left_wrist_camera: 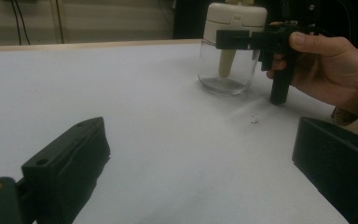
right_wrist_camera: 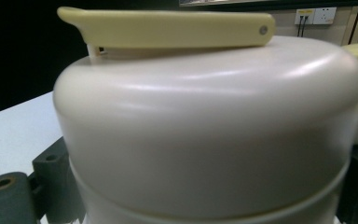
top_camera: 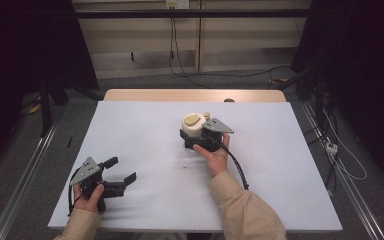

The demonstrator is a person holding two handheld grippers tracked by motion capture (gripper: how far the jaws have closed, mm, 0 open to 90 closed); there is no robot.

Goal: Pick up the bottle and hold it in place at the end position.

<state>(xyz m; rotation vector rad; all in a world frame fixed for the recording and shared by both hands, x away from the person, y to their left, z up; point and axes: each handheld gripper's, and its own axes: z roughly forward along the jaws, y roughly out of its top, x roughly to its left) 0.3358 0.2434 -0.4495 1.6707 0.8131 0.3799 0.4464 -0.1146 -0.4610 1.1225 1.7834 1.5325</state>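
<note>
While the right gripper (top_camera: 196, 141) pinched the jar (top_camera: 194, 126) at its lid, the glass could slip; the left gripper (top_camera: 122, 171) sat spread.

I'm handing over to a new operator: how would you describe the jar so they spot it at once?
On the white table, look just past the middle, at the right gripper. Its jaws sit either side of the jar: clear glass below, a domed cream lid with a flat yellowish lever on top. Nothing else stands on the table.
</note>
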